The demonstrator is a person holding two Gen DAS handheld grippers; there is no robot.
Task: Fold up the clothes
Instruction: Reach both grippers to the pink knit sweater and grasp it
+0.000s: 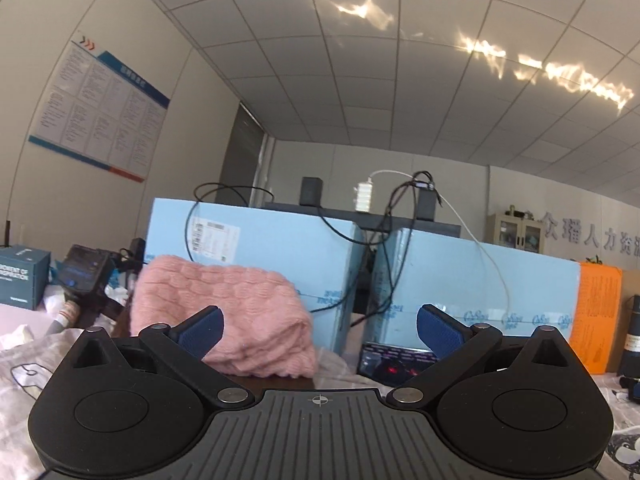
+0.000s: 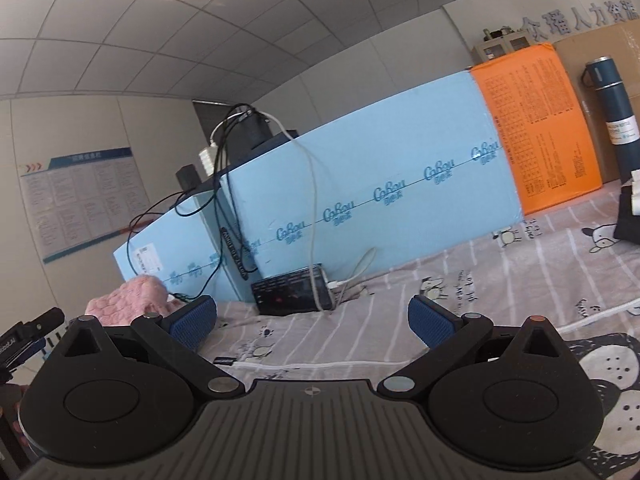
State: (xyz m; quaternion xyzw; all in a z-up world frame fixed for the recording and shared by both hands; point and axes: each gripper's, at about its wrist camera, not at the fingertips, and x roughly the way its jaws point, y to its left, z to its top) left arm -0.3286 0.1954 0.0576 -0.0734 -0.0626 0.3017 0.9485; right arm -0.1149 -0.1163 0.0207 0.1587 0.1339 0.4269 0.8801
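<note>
1. Pink knit sweater [image 1: 224,312] sits as a folded, bunched stack just in front of the left light-blue foam box [image 1: 256,248], on the cartoon-print sheet [image 2: 460,280]. From the right wrist view only one end of it [image 2: 128,300] shows, at the near-left end of the same box run.
2. Progress, as a judgement: that piece looks already folded, with layered edges facing the camera. Whether it is finished or needs another fold cannot be told.
3. White printed garment [image 1: 24,364] lies loose and rumpled, left of and nearer than the sweater. Likely next in line, not yet folded.
4. Left gripper [image 1: 320,330]: blue pads spread wide, nothing between them; it faces the sweater without touching it, as far as this view shows.
5. Right gripper [image 2: 312,320]: also spread wide and empty, aimed over bare sheet toward the black device [image 2: 294,290] at the foot of the boxes.
6. Further out from the sweater: second blue box [image 1: 472,280] to its right, with cables [image 1: 384,220] draped over the gap, then an orange printed panel [image 2: 540,128] and a dark blue flask [image 2: 614,108] past the boxes' right end.
7. Left: grab the loose white garment, spread it and fold it. Neither tong has cloth now.
</note>
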